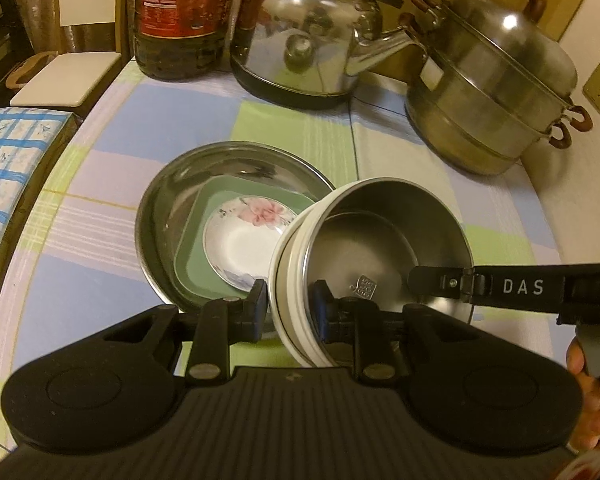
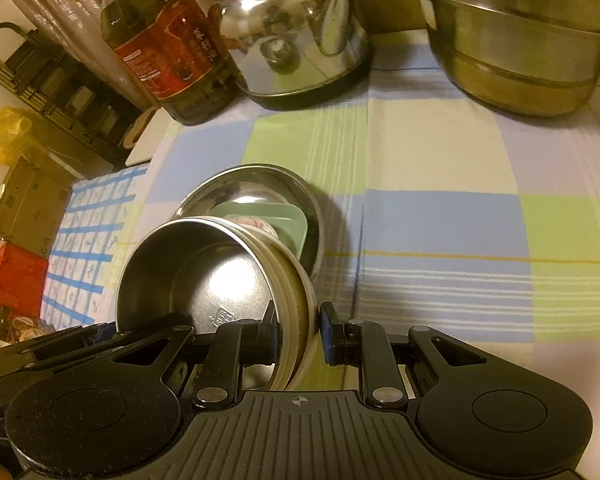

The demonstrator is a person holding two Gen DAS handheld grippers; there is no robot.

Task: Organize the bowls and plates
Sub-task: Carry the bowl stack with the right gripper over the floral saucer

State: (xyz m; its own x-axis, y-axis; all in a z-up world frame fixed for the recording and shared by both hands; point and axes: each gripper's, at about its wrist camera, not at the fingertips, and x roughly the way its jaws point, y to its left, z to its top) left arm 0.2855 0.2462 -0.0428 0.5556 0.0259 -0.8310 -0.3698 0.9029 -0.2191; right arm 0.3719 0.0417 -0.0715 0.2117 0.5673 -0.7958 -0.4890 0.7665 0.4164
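A steel-lined bowl [image 1: 380, 216] with a white outer wall hangs tilted over the table, held from both sides. My left gripper [image 1: 290, 308] is shut on its left rim. My right gripper [image 2: 300, 328] is shut on the opposite rim of the bowl [image 2: 172, 264], and one of its fingers [image 1: 432, 280] reaches inside. Behind the bowl lies a stack: a round steel plate [image 1: 160, 216], a green square plate [image 1: 192, 248] in it, and a floral saucer [image 1: 244, 236] on top. The bowl partly hides the stack [image 2: 260, 188] in the right wrist view.
At the back of the checked tablecloth [image 2: 440, 216] stand an oil bottle [image 1: 180, 16], a steel kettle [image 1: 304, 36] and a lidded steamer pot [image 1: 496, 88]. A blue-checked box [image 1: 12, 168] and a white chair seat [image 1: 64, 76] lie off the left edge. A hand [image 1: 588, 384] grips the right tool.
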